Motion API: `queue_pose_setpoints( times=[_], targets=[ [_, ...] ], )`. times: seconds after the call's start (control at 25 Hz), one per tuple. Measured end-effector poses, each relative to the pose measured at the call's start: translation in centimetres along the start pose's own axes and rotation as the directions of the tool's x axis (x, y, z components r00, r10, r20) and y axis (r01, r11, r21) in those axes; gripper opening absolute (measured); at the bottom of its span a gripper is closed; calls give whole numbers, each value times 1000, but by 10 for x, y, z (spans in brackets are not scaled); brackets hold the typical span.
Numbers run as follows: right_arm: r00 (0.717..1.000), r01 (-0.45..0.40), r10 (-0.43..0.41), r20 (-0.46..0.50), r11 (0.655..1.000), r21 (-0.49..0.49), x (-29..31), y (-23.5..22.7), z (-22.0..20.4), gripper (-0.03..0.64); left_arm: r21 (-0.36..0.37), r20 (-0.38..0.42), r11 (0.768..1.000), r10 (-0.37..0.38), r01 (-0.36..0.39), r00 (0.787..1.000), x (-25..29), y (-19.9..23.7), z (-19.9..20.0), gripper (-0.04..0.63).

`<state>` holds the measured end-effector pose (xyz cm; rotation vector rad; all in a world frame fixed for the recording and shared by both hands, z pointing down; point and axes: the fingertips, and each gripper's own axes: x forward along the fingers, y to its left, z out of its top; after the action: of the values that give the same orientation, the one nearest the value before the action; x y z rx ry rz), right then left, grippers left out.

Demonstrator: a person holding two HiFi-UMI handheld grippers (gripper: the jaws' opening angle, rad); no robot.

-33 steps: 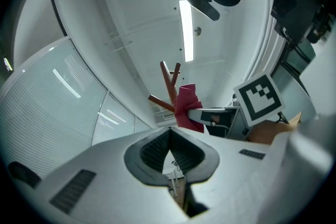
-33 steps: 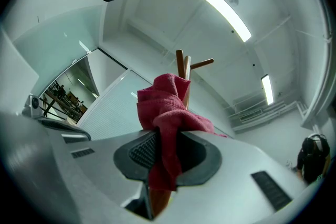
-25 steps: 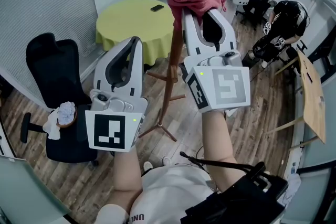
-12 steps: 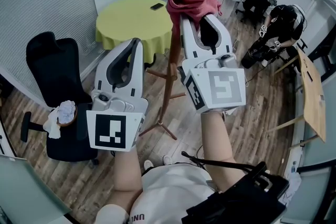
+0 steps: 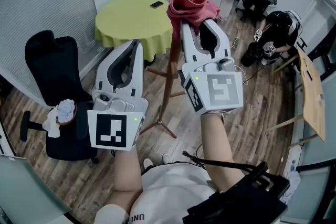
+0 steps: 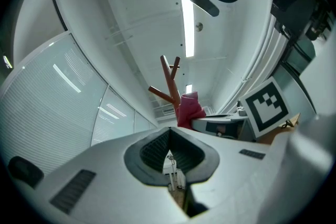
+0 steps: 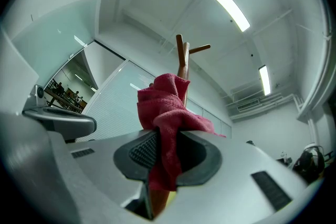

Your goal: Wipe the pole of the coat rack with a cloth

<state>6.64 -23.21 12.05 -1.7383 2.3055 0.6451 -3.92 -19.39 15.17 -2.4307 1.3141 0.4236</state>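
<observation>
The coat rack's brown pole [image 5: 178, 34] rises from a wooden floor, with a branch at the top. A pink cloth [image 5: 192, 4] is pressed against the pole's right side, bunched over the tips of my right gripper [image 5: 198, 19], which is shut on it. In the right gripper view the cloth [image 7: 165, 113] hangs down between the pads and the pole [image 7: 182, 57] stands behind it. My left gripper [image 5: 137, 43] is held left of the pole, shut and holding nothing. The left gripper view shows the rack [image 6: 170, 78] and the cloth [image 6: 189, 109] beyond its closed tips.
A round yellow-green table [image 5: 126, 21] with a phone [image 5: 156, 6] stands behind the rack. A black office chair [image 5: 52, 76] carrying a white rag [image 5: 64, 112] is at the left. A person in black [image 5: 278, 29] crouches at the right, near a wooden board [image 5: 312, 92].
My right gripper and the cloth have shifted slightly left along the pole. The left gripper has stayed put. The person at the right has moved a little.
</observation>
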Motion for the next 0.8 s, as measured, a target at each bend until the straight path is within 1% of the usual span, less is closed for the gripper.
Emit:
queue_pose_setpoints(
  times=[0.32,0.8],
  targets=[
    [998,19,-19,-56,1000,9,-8,0,-23,81,-14,-11,1000,-3,3,1000,-1,-1,-6,14],
    [993,9,-8,-114,1000,7,-14,5,-45,80,-24,-24,1000,-7,6,1000,-2,-3,-12,14]
  ],
)
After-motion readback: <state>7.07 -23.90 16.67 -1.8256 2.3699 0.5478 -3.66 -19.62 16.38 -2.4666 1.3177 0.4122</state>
